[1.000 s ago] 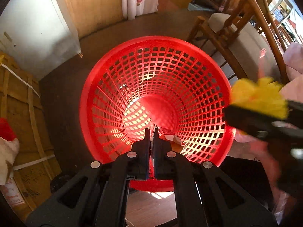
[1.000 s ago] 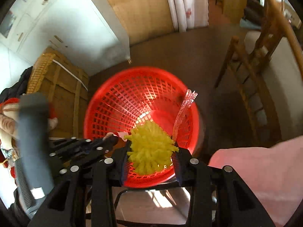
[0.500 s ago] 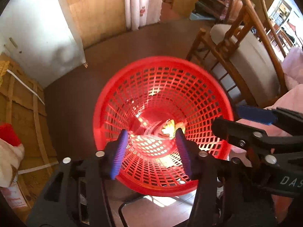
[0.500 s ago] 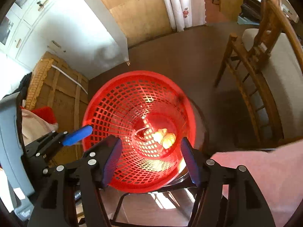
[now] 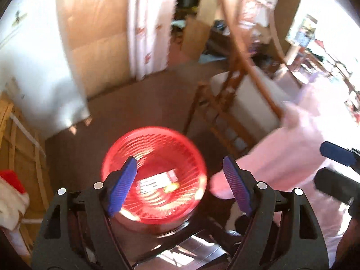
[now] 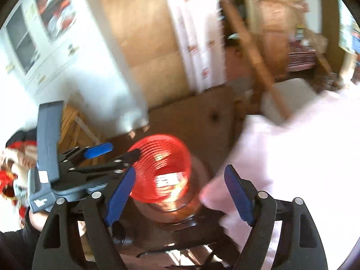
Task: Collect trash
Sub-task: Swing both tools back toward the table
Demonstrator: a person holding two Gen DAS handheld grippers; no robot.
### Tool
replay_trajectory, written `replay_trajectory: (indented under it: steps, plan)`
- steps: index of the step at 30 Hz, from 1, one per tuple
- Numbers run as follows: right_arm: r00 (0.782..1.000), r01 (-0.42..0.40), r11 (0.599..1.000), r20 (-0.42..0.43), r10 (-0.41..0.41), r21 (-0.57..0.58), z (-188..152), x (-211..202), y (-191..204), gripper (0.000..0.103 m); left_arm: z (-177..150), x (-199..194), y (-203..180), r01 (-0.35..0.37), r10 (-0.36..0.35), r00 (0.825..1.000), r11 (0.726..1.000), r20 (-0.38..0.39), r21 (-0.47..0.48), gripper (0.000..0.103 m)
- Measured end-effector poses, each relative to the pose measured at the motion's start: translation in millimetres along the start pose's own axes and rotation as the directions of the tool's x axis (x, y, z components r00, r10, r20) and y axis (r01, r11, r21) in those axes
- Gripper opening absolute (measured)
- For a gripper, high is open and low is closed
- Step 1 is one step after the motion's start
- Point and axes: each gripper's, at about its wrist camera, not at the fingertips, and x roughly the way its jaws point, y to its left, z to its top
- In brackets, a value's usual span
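Trash, blurred white-and-yellow scraps (image 5: 160,181), lies inside the round red plastic lattice basket (image 5: 117,157) on the floor. Left gripper (image 5: 180,185) and right gripper (image 6: 180,191) above it: jaws opening, nothing between them.

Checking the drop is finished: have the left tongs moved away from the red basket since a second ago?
Yes. In the left wrist view the red basket now looks far smaller beneath the left tongs, so they have pulled up and back. Their jaws are opening, nothing between them.
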Motion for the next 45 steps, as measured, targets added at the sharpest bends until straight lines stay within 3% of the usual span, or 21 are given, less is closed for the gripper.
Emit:
replay_trajectory:
  steps: [4,9,16,24,27,31,35,38,41,45]
  plan:
    - [0.988,0.123,0.986,0.081,-0.133,0.109,-18.8,-69.9,-54.8,0.081,8.5,-23.8,-62.3,0.066,-0.072,0.996,0.99,0.053,0.121,0.079]
    - [0.94,0.27,0.928,0.137,-0.311,0.258,-57.4,-154.3,-125.7,0.081,10.0,-37.2,-147.5,0.17,-0.188,0.981,0.956,0.052,0.239,0.081]
    - [0.869,0.368,0.806,0.137,-0.475,0.463,-130.3,-240.3,-209.8,0.081,-2.1,-46.9,-277.2,0.306,-0.335,0.942,0.864,0.005,0.4,0.081]
    - [0.797,0.437,0.662,0.079,-0.599,0.609,-212.1,-309.1,-292.6,0.082,-26.4,-51.6,-405.2,0.393,-0.421,0.904,0.751,-0.074,0.531,0.081]
    - [0.768,0.46,0.607,0.052,-0.638,0.648,-234.1,-327.1,-316.4,0.082,-34.5,-49.8,-444.6,0.419,-0.442,0.891,0.718,-0.1,0.557,0.082]
    - [0.747,0.477,0.552,0.017,-0.665,0.684,-251.4,-340.5,-340.7,0.082,-43.1,-48.6,-491.2,0.451,-0.463,0.875,0.675,-0.141,0.583,0.082]
    - [0.733,0.484,0.523,0.002,-0.68,0.701,-262.5,-347.5,-355.3,0.082,-43.3,-40.2,-527.5,0.464,-0.465,0.87,0.654,-0.166,0.598,0.082]
    - [0.731,0.48,0.513,-0.002,-0.682,0.712,-269.0,-352.0,-365.0,0.082,-39.7,-30.9,-549.8,0.452,-0.441,0.88,0.661,-0.177,0.6,0.082]
    - [0.725,0.491,0.507,-0.009,-0.689,0.708,-271.7,-359.1,-368.0,0.082,-32.0,-23.0,-568.3,0.473,-0.449,0.872,0.668,-0.196,0.575,0.082]
    - [0.709,0.493,0.489,-0.006,-0.706,0.719,-274.9,-366.4,-376.1,0.082,-23.2,-8.9,-595.5,0.485,-0.445,0.867,0.655,-0.222,0.58,0.082]
